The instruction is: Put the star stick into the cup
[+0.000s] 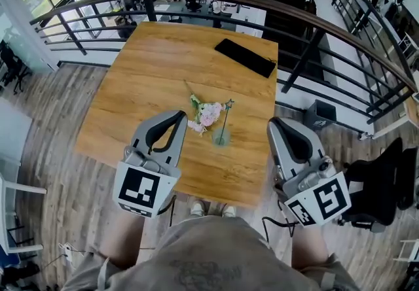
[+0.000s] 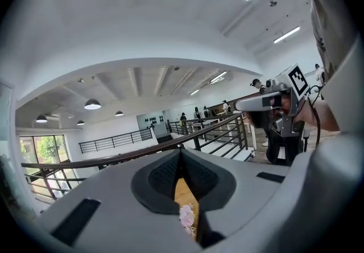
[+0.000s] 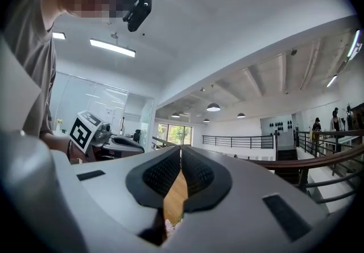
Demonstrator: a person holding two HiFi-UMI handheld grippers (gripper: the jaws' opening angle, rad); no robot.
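Two sets of jaws closed on nothing, left gripper (image 1: 179, 115) and right gripper (image 1: 273, 123), near the wooden table (image 1: 150, 67); railing (image 1: 275, 0) beyond.

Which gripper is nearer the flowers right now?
Left. The left gripper hangs just left of the flowers, its tips almost beside them. The right gripper is farther off on their right, past the cup.
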